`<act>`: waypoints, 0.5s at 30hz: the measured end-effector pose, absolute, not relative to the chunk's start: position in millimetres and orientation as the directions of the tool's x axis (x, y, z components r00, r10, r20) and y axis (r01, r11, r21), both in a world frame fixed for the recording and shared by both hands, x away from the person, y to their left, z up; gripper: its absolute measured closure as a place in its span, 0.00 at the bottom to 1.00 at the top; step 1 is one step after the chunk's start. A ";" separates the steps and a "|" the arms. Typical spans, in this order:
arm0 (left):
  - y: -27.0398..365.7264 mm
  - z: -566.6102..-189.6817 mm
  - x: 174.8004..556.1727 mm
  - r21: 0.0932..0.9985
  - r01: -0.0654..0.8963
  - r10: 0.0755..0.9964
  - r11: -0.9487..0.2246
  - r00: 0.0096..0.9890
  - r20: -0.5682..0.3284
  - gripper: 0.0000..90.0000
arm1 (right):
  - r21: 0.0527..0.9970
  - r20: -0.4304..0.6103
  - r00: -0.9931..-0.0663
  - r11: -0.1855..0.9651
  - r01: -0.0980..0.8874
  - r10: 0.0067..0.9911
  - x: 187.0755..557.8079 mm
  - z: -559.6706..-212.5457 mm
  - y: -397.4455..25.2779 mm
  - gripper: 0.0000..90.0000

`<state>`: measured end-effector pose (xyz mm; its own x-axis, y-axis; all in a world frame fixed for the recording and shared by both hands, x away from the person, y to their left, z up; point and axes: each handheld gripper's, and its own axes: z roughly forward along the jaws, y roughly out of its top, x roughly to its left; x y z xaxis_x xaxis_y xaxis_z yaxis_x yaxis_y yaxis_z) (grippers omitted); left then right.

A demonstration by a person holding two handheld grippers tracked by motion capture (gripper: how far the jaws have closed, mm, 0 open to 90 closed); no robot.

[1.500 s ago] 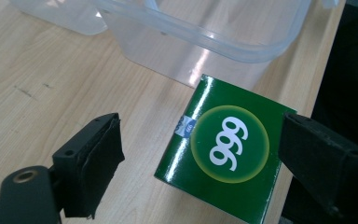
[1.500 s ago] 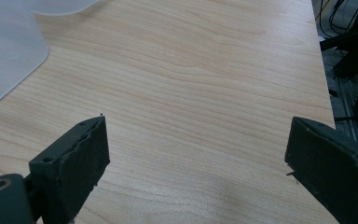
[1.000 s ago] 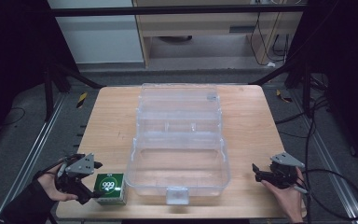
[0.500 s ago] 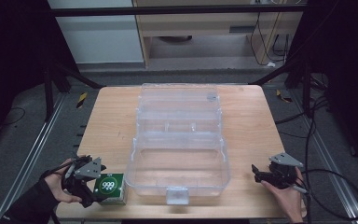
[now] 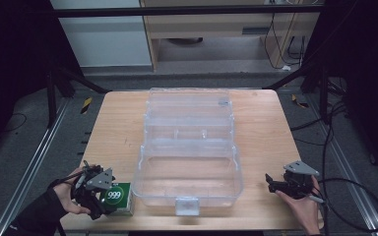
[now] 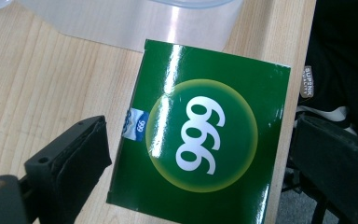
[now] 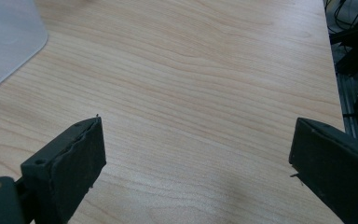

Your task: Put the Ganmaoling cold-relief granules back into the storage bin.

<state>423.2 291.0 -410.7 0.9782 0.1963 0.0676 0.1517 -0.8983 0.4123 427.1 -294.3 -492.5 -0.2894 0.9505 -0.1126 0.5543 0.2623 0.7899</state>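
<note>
Lying flat on the wooden table [image 5: 113, 132], a green box [image 5: 116, 198] with a white "999" in a pale circle sits at the near left corner, just beside the front left corner of a big clear plastic case [image 5: 189, 147]. The case stands open in the middle of the table, with its lid spread toward the far side and a small latch on the near wall.

The left gripper [image 5: 100, 195] is held by the person's left hand [image 5: 65, 196] directly over the left part of the box. In the left gripper view its two black jaws stand wide apart, one at each side of the green box [image 6: 198, 135], and there is a visible gap between each pad and the box edge, so the gripper is open and grips nothing. The box fills the space between the jaws; its far edge is close to the rounded wall of the clear plastic case [image 6: 135, 21], and its right side lies along the table edge. A small blue and white label is on the left edge of the box.

The right gripper [image 5: 275, 184] is at the near right part of the table, well apart from the case, held by the right hand [image 5: 302, 204] with a black cable behind it. In the right gripper view its jaws are also wide open over bare wood, with nothing between them, and a corner of the case [image 7: 7, 39] shows at the upper left.
</note>
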 end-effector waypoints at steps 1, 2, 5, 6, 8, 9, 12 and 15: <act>290.3 -411.3 423.7 0.406 0.149 0.191 -0.902 0.979 0.066 0.04 | 0.788 -0.112 -0.289 0.262 0.556 0.951 427.2 -492.6 -294.2 0.04; 289.7 -411.9 423.8 0.404 0.148 0.189 -0.903 0.980 0.064 0.04 | 0.789 -0.111 -0.292 0.263 0.556 0.950 427.3 -492.8 -294.0 0.04; 287.7 -415.1 424.8 0.389 0.143 0.180 -0.910 0.982 0.061 0.04 | 0.787 -0.113 -0.293 0.266 0.557 0.949 427.4 -492.9 -294.0 0.04; 287.2 -416.2 425.2 0.385 0.143 0.179 -0.912 0.982 0.059 0.04 | 0.787 -0.115 -0.293 0.267 0.556 0.949 427.5 -493.1 -294.0 0.04; 286.3 -418.1 426.0 0.380 0.142 0.177 -0.914 0.982 0.059 0.04 | 0.785 -0.117 -0.295 0.270 0.558 0.948 427.5 -493.0 -294.1 0.04; 285.9 -419.0 426.4 0.378 0.141 0.175 -0.915 0.983 0.058 0.04 | 0.785 -0.117 -0.294 0.269 0.558 0.949 427.6 -493.2 -293.9 0.04; 284.1 -422.0 427.7 0.367 0.137 0.168 -0.920 0.984 0.054 0.04 | 0.783 -0.120 -0.296 0.273 0.558 0.948 428.0 -493.8 -293.5 0.04; 282.2 -425.1 429.0 0.353 0.134 0.161 -0.926 0.986 0.047 0.04 | 0.782 -0.117 -0.298 0.273 0.560 0.947 428.2 -494.1 -293.0 0.04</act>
<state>429.0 282.2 -425.1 0.9858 0.1612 0.0473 0.1345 -0.9259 0.3530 428.2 -293.0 -494.1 -0.2978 0.9475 -0.1169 0.5604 0.2726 0.7820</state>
